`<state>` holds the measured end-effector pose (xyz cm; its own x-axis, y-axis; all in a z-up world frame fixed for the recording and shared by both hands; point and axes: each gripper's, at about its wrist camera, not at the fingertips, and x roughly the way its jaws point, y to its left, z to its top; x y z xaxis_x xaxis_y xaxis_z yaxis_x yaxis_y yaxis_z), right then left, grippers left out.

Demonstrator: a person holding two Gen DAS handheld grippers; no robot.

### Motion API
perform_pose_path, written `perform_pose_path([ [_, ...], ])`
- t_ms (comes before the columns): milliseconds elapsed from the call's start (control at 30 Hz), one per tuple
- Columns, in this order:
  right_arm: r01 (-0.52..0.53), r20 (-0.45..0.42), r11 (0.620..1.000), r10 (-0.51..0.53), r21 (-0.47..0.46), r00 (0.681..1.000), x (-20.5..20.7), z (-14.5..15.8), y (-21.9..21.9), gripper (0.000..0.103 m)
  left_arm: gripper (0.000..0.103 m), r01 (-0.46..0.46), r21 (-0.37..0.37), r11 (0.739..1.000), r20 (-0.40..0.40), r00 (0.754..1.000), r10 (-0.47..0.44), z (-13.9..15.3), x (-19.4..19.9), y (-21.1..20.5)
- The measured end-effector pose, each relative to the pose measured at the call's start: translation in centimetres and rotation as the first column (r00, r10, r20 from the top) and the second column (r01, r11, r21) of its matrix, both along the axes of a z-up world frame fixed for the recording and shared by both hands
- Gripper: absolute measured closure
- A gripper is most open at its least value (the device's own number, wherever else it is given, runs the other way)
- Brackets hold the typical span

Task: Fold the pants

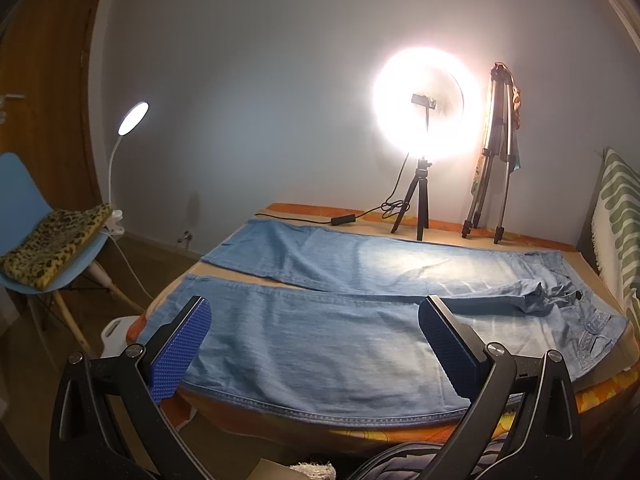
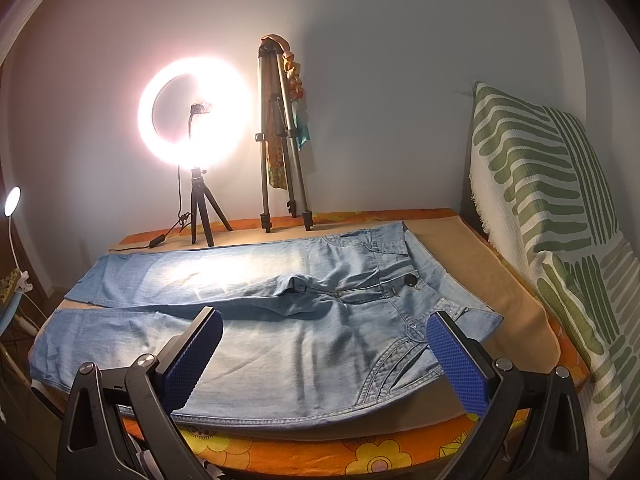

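Observation:
Light blue jeans (image 1: pixel 320 344) lie spread flat on the bed, both legs running left and the waistband with its dark button (image 2: pixel 411 279) at the right. My left gripper (image 1: pixel 316 312) hovers open above the near leg, blue pads wide apart, nothing between them. Over the hip and pocket area of the jeans (image 2: pixel 304 344), near the front edge, my right gripper (image 2: pixel 326 322) also stands open and holds nothing. Neither gripper touches the cloth.
A lit ring light on a small tripod (image 1: pixel 424 112) and a folded tripod (image 1: pixel 496 152) stand at the bed's far edge by the wall. A green-striped cushion (image 2: pixel 552 208) leans at the right. A blue chair with a leopard-print cushion (image 1: pixel 56 248) and a clip lamp (image 1: pixel 134 118) stand left.

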<state>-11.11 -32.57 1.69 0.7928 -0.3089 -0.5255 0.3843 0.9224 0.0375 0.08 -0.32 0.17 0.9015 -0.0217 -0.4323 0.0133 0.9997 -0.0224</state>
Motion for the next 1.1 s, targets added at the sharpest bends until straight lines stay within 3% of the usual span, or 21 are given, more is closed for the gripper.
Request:
perform_pose_path([
  [200,-0.003,-0.002,1.000,0.003,-0.002,1.000,0.15,0.04,0.15,0.000,0.000,0.005,-0.030,1.000,0.010,1.000,-0.005,-0.20,0.05,0.12],
  [400,-0.003,-0.001,1.000,0.003,-0.001,1.000,0.11,0.01,0.15,0.000,0.000,0.002,0.049,0.999,-0.001,1.000,-0.002,-0.30,0.13,-0.15],
  [567,-0.006,-0.003,1.000,0.006,-0.003,1.000,0.22,0.05,0.30,0.000,0.000,-0.005,0.014,1.000,-0.010,1.000,0.005,-0.55,0.12,0.12],
  [1100,-0.007,-0.002,1.000,0.007,-0.004,1.000,0.19,0.00,0.38,0.000,0.000,-0.002,0.030,1.000,-0.033,0.999,0.003,-0.61,-0.08,0.06],
])
